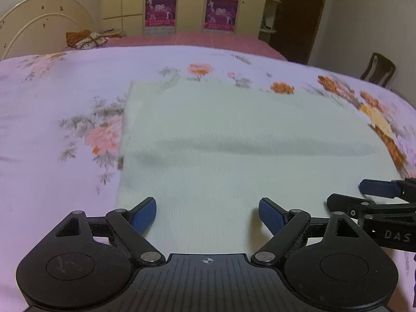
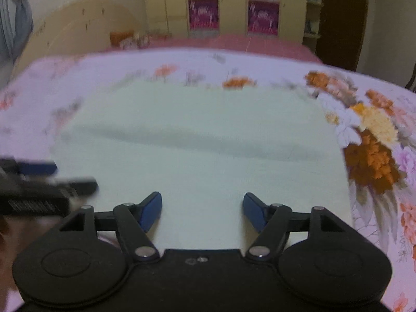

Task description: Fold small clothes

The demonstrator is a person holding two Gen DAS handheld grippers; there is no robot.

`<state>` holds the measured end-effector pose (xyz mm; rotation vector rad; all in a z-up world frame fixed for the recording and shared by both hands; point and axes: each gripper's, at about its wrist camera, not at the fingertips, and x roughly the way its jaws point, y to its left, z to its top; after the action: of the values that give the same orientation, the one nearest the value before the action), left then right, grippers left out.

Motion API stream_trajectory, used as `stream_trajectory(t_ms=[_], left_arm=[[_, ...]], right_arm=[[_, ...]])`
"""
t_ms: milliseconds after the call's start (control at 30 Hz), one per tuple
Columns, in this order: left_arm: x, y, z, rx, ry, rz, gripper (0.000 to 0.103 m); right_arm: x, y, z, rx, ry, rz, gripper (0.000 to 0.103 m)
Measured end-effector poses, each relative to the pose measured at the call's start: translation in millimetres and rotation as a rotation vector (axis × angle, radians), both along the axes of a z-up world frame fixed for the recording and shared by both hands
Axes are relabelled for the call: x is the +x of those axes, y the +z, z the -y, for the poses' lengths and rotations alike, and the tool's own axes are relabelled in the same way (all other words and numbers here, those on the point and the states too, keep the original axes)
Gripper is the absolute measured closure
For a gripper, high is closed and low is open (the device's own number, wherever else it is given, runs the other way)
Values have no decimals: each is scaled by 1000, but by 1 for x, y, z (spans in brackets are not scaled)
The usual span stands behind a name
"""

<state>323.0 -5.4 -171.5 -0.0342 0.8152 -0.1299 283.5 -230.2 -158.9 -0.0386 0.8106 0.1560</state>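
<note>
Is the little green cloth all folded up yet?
Partly. The pale green knitted cloth lies flat on the flowered bedsheet, and a soft ridge across its middle suggests one fold is made. Nothing is in hand: the left gripper and right gripper hover over its near edge, jaws apart and empty. Further folds probably remain.

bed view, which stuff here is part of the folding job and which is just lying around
Job: pale green cloth, left gripper, right gripper, both open over it.
Lying about: floral sheet, orange bundle, chair, wardrobe.
</note>
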Motion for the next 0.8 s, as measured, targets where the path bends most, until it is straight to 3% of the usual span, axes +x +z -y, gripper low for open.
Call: stream_trajectory(t_ms=[267,400,500,800], left_arm=[[30,4,0,-26,22,24,18],[49,-8,1,-23,38,-6,17],[49,-12,7,-8,14,2,8],[39,-3,-2,-52,50,-1,8]], right_arm=[[18,15,0,44,-9,48,34],[28,13,-3,48,-13,51,34],[33,8,-6,45,-9,35,33],[39,3,-4,59,-25,36,32]])
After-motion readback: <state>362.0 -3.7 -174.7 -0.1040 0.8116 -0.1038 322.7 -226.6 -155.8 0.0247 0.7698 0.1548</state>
